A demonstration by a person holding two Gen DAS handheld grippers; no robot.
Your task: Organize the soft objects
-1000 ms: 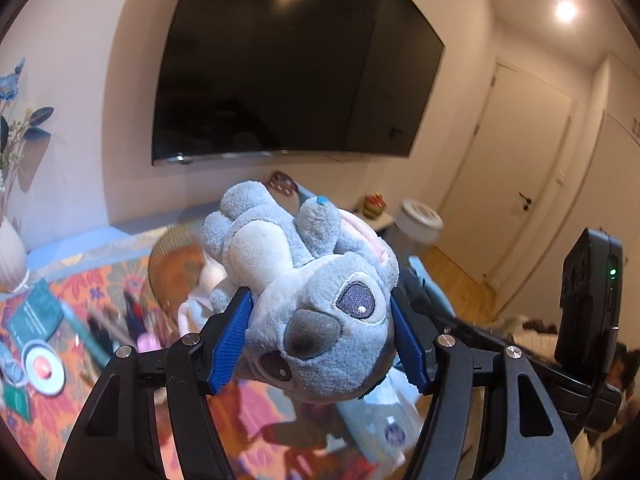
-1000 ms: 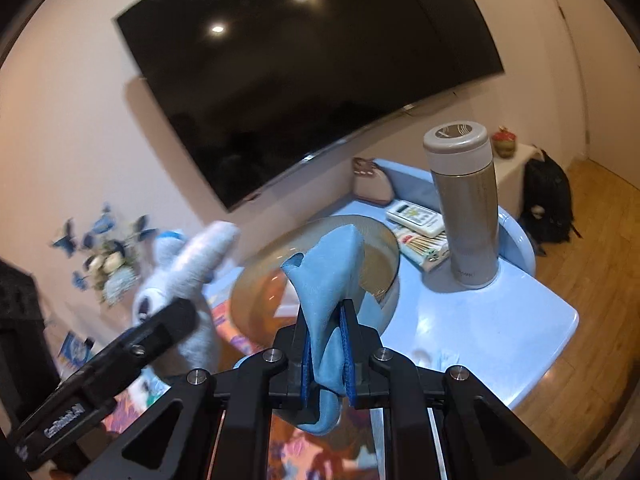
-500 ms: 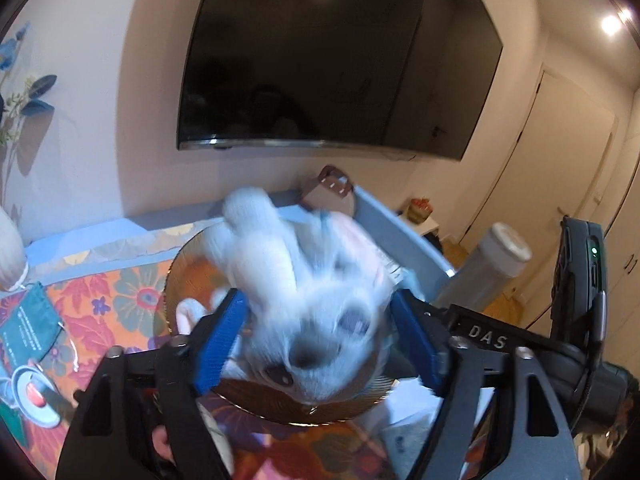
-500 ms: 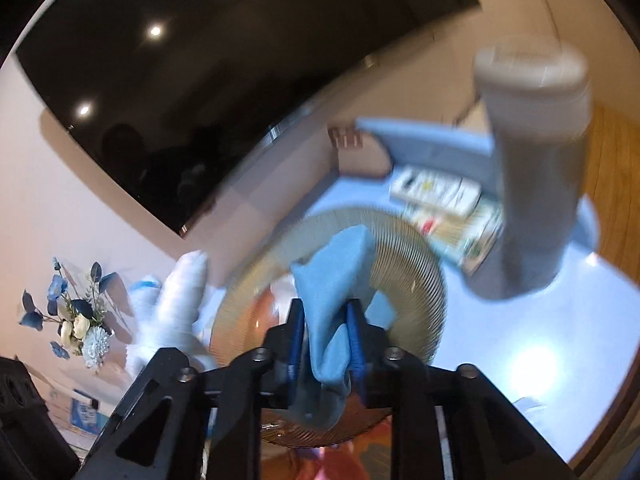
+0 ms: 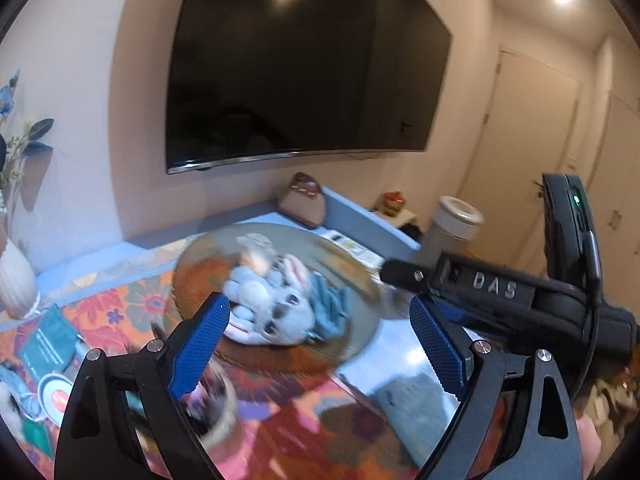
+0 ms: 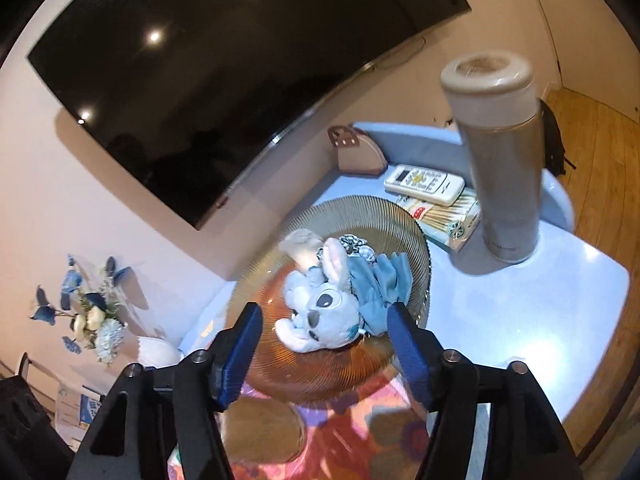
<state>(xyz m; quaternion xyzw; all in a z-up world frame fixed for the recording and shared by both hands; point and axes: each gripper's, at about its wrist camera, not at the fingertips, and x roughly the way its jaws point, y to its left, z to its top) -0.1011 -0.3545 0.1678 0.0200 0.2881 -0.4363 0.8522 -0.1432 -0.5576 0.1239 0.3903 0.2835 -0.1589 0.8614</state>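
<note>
Both loads have been released since the earlier frames: the grey plush toy [image 6: 318, 312], formerly clamped in the left tool [image 5: 320, 352], and the blue cloth [image 6: 380, 284], formerly pinched in the right tool [image 6: 324, 352], are now recorded lying in the ribbed amber dish [image 6: 360, 216], cloth touching the toy's right side. Left tool: spread wide, nothing held. Right tool: spread wide, nothing held; both hang just short of the dish. Step in hand, as judged: deposit completed, withdrawal pending. Next move, as judged: both tools to be drawn back clear of the rim without snagging the cloth, and any further soft item to be sought on the floral-patterned surface [image 5: 300, 432]. Items shown by the right view only: remote control [image 6: 424, 184] and packet of sticks [image 6: 448, 216] behind the dish, tall flask [image 6: 500, 168] seen full height, vase of blue and white flowers [image 6: 92, 316], a pale object under the toy's ear, kind not determinable. Items shown by the left view only: the right tool's body marked "DAS" [image 5: 496, 288] crossing beside the dish, a teal card [image 5: 48, 344], a blurred small container [image 5: 216, 408] near the left finger; toy and dish are motion-blurred here, sharper in the right view.
</note>
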